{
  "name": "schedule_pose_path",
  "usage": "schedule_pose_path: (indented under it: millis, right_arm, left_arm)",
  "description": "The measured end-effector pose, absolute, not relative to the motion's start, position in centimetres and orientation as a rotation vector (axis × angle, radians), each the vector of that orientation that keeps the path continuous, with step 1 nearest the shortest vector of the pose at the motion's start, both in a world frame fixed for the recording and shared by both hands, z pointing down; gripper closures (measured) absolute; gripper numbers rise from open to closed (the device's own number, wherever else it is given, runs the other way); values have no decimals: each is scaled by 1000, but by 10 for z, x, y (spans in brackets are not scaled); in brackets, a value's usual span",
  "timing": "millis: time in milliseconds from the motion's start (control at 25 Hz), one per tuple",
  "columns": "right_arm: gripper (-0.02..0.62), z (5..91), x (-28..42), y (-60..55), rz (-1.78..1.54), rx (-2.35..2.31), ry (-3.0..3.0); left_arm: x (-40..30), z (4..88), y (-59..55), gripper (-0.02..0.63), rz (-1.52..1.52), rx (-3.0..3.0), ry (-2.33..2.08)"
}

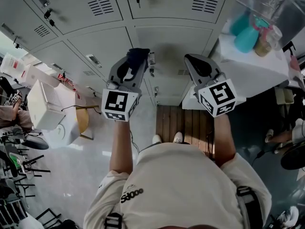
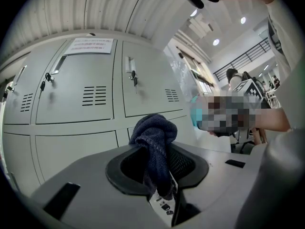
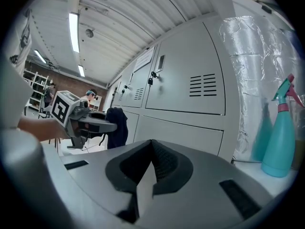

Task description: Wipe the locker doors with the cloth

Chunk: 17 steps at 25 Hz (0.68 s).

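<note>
- Grey lockers [image 1: 71,4] fill the wall ahead, all shut, with keys hanging in some locks.
- Left gripper [image 1: 135,63] is clamped on a dark cloth [image 2: 155,135], which bunches up past the jaws, probably so that a soft wad meets the metal first.
- Cloth sits close to the lower doors [image 1: 102,44], near their top edge; I cannot tell whether it touches.
- Left forearm reaches straight forward, with the marker cube facing the person.
- Right gripper [image 1: 196,61] is closed with nothing between its jaws, held alongside and apart from the cloth, likely idle.
- Right forearm stretches forward too, roughly parallel.
- Teal bottle [image 3: 281,128] stands at the far edge of the table [image 1: 257,70], by the lockers, handy for wetting.
</note>
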State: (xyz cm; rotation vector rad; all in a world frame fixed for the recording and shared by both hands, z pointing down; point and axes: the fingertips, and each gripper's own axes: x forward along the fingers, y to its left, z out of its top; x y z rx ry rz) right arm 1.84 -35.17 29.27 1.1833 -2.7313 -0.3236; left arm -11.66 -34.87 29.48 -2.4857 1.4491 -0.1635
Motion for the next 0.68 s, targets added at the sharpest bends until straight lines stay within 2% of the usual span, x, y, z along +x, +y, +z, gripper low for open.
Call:
schedule_pose_path:
  millis: [680]
  right_arm:
    - [591, 296, 11, -352, -330, 1173, -2726]
  left_arm:
    - [-118, 301, -350, 491, -156, -2514, 1441]
